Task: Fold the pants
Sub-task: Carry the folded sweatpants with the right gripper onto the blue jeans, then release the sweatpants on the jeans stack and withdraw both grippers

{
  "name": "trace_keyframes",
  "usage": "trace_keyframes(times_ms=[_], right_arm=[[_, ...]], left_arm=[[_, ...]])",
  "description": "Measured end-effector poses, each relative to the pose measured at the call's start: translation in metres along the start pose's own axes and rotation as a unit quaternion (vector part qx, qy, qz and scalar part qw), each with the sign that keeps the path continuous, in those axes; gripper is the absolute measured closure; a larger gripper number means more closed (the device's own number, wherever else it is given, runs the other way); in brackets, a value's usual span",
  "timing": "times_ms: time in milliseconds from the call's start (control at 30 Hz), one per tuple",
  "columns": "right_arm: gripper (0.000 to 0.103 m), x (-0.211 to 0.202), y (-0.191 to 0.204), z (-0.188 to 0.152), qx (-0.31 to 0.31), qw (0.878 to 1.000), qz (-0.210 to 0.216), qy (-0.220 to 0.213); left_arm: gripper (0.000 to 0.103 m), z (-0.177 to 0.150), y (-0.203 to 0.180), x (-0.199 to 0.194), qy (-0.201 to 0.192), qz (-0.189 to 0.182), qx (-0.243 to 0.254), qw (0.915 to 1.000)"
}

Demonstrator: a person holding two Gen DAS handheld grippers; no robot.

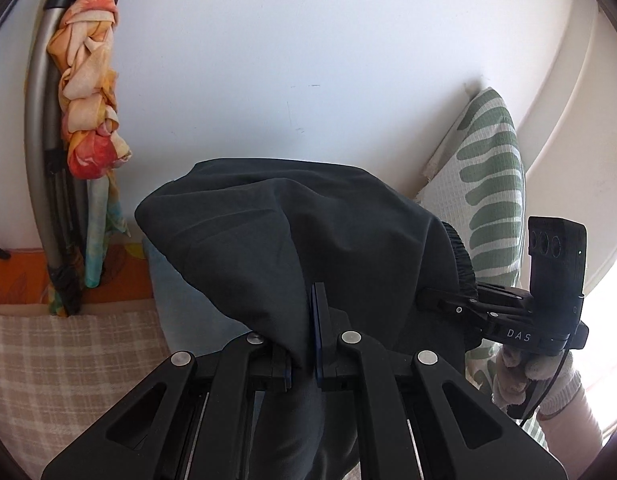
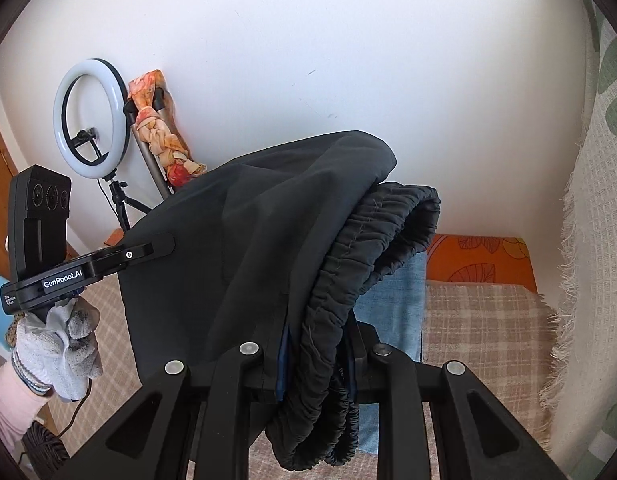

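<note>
Dark grey pants hang in the air, held up by both grippers above a plaid-covered surface. My left gripper is shut on a fold of the pants' plain fabric. My right gripper is shut on the gathered elastic waistband, which loops down over its fingers. In the left wrist view the right gripper reaches into the pants' right edge. In the right wrist view the left gripper pinches the pants' left side. The pants drape between the two.
A plaid cloth covers the surface below, with a light blue garment lying on it. An orange leaf-print cushion lies against the white wall. A green-patterned blanket hangs at the right. A ring light and a scarf-wrapped pole stand at the left.
</note>
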State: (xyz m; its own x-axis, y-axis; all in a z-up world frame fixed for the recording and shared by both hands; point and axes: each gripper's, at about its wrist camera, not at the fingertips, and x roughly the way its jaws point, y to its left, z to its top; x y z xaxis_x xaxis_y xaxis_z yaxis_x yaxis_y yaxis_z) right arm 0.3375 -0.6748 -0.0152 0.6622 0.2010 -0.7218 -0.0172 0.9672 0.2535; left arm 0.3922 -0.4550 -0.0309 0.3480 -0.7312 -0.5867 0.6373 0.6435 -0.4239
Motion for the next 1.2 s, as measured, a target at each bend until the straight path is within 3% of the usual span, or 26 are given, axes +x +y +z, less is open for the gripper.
trace_keyframes(times_ms=[100,233,267,400,567,767,867,1067,1200], right_arm=[[0.079,0.025,-0.014,-0.004,-0.005,0.999,-0.026,0.027],[0.057,0.048,-0.026,-0.012,-0.012,0.992,-0.115,0.059],[0.056,0.051,-0.029,-0.014,-0.014,0.989,-0.135,0.064],[0.042,0.044,-0.032,-0.019,-0.012,0.987,-0.149,0.055],[0.038,0.024,-0.027,-0.020,0.005,0.989,-0.143,0.030],[0.029,-0.001,-0.005,-0.030,0.007,0.989,-0.147,0.002],[0.023,-0.016,0.007,-0.039,0.009,0.988,-0.152,-0.013],[0.014,-0.038,0.028,-0.060,0.009,0.988,-0.155,-0.027],[0.001,-0.054,0.041,-0.077,0.017,0.985,-0.166,-0.042]], left_arm=[[0.095,-0.007,0.011,0.016,0.017,0.032,-0.007,0.9993],[0.071,-0.012,0.025,0.018,0.033,0.057,-0.029,0.9974],[0.070,-0.014,0.026,0.014,0.032,0.060,-0.027,0.9973],[0.070,-0.019,0.029,0.000,0.031,0.067,-0.015,0.9971],[0.058,-0.024,0.037,-0.018,0.029,0.069,-0.018,0.9971],[0.057,-0.037,0.027,-0.047,0.026,0.067,0.005,0.9974],[0.043,-0.044,0.020,-0.063,0.018,0.062,0.010,0.9978],[0.036,-0.063,0.002,-0.092,0.014,0.063,0.037,0.9972],[0.028,-0.076,-0.016,-0.105,0.007,0.069,0.059,0.9959]])
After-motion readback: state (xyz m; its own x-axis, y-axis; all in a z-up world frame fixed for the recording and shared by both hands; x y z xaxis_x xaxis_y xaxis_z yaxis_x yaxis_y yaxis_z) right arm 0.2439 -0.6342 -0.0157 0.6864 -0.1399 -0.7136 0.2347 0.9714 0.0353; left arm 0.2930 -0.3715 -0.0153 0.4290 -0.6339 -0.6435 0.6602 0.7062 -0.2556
